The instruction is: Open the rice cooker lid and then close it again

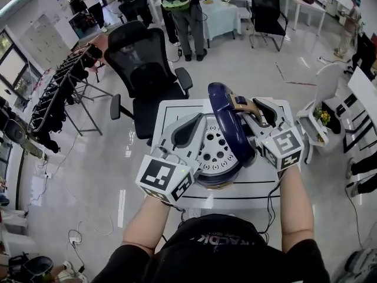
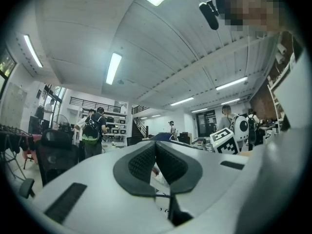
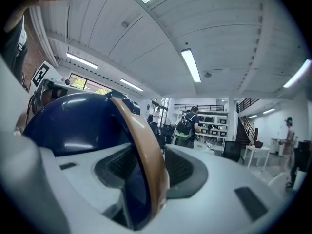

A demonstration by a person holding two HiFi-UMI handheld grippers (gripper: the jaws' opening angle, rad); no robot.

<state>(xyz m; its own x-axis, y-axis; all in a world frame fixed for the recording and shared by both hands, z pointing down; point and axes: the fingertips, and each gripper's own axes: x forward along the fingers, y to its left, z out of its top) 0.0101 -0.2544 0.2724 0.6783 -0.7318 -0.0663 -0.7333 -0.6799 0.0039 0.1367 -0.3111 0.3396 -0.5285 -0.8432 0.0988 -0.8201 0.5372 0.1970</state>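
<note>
Right gripper (image 3: 146, 167) is pinching the lid (image 3: 83, 126) by its rim, lid standing edge-on straight ahead | left gripper (image 2: 156, 162) is idling pressed together, empty, beside rice cooker (image 1: 221, 180).

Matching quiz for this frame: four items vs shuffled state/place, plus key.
Items
1. left gripper
2. right gripper
3. rice cooker lid
4. office chair

States and places
A. dark blue, raised open
B. jaws shut, nothing between them
C. black, beyond the table
D. jaws clamped on the lid's edge

Pairs: 1-B, 2-D, 3-A, 4-C
</note>
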